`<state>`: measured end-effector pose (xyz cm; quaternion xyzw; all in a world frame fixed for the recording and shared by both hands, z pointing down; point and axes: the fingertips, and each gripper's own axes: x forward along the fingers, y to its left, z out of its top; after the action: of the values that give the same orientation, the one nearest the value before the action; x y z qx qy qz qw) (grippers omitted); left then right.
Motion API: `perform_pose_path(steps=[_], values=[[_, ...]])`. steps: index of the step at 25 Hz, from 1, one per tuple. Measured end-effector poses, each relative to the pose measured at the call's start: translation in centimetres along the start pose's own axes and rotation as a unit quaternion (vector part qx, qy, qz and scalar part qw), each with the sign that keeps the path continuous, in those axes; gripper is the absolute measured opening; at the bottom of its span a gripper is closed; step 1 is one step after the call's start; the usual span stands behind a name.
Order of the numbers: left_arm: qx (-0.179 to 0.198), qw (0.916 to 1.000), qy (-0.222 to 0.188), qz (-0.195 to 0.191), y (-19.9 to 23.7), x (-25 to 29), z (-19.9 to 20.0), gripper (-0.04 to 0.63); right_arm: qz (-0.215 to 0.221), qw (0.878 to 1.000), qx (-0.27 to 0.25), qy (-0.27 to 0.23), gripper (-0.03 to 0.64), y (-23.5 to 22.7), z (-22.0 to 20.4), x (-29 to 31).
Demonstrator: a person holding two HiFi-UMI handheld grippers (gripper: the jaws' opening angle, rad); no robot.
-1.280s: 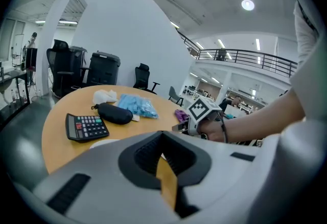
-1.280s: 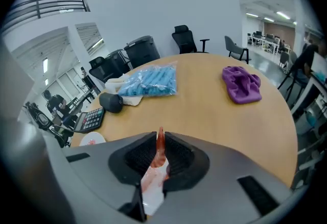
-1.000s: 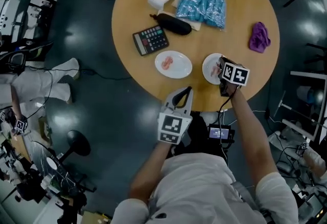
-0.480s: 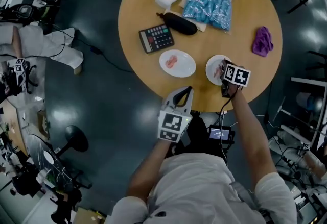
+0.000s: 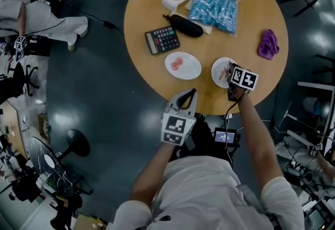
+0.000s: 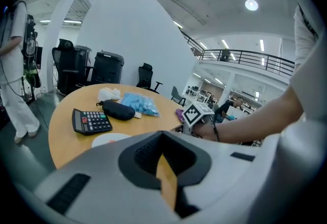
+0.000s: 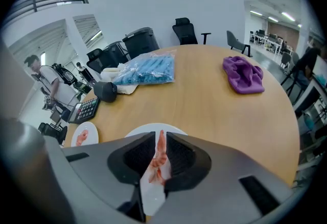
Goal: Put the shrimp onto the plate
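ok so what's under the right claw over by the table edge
A round white plate sits under the right claw, which is shut on a pink shrimp. Only the plate's bare far rim shows; the claw covers the rest, so anything else there is hidden.

Our left claw (image 5: 187, 97) is closed with nothing in it, held low in front of our body. Our right arm (image 5: 255, 130) stretches forward, and the right claw (image 5: 229, 73) is clamped on a shrimp (image 7: 160, 159).

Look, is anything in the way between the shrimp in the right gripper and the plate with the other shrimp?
Nothing visible. The right gripper holds the shrimp at the near plate; only bare table lies between it and the other plate.
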<state>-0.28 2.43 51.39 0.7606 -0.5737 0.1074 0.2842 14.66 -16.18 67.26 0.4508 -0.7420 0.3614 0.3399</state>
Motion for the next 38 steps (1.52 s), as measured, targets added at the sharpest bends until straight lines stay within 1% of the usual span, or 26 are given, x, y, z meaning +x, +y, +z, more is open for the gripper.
perform_pose_path(steps=[2, 4, 6, 8, 11, 14, 16, 19, 25, 27, 29, 30, 38], values=[[-0.002, 0.9999, -0.011, 0.004, 0.1, -0.8, 0.6, 0.008, 0.006, 1.0, -0.002, -0.009, 0.069, 0.1, 0.2, -1.2], [0.007, 0.9997, -0.02, 0.01, 0.2, -1.8, 1.4, 0.008, 0.019, 0.999, -0.006, -0.026, 0.067, 0.9, 0.6, -2.7], [0.014, 0.9994, -0.026, 0.018, 0.7, -2.9, 1.8, 0.008, 0.037, 0.998, -0.02, -0.045, 0.048, 2.7, 0.8, -4.2], [0.009, 0.9991, -0.032, 0.026, 1.6, -3.7, 1.8, 0.008, 0.069, 0.995, -0.038, -0.053, 0.023, 5.6, 0.7, -5.1], [-0.003, 0.9986, -0.039, 0.035, 3.1, -4.7, 1.8, 0.008, 0.118, 0.99, -0.062, -0.048, 0.017, 10.6, -0.4, -5.3], [-0.006, 0.9985, -0.042, 0.035, 4.3, -5.4, 2.0, 0.008, 0.141, 0.986, -0.081, -0.025, 0.018, 14.8, -1.6, -4.3], [-0.004, 0.9986, -0.039, 0.035, 5.1, -5.7, 2.1, 0.008, 0.152, 0.985, -0.082, -0.008, 0.018, 17.3, -2.1, -3.3], [-0.011, 0.9984, -0.044, 0.034, 6.3, -6.3, 2.3, 0.008, 0.152, 0.985, -0.076, 0.016, 0.02, 20.4, -2.4, -1.3], [-0.033, 0.9976, -0.048, 0.037, 8.7, -7.5, 1.4, 0.008, 0.129, 0.986, -0.07, 0.076, 0.023, 23.6, -4.1, 2.3], [-0.039, 0.9971, -0.051, 0.041, 9.6, -8.0, 1.2, 0.008, 0.127, 0.986, -0.065, 0.089, 0.029, 24.2, -4.8, 2.9], [-0.046, 0.9964, -0.054, 0.046, 10.6, -8.5, 1.2, 0.008, 0.126, 0.985, -0.057, 0.103, 0.061, 24.4, -5.4, 3.4], [-0.05, 0.996, -0.056, 0.048, 11.1, -8.7, 1.2, 0.008, 0.126, 0.985, -0.052, 0.109, 0.066, 24.5, -5.6, 3.6], [-0.061, 0.9949, -0.061, 0.052, 13.2, -9.2, 0.9, 0.008, 0.113, 0.984, -0.028, 0.132, 0.075, 25.4, -6.1, 5.1]])
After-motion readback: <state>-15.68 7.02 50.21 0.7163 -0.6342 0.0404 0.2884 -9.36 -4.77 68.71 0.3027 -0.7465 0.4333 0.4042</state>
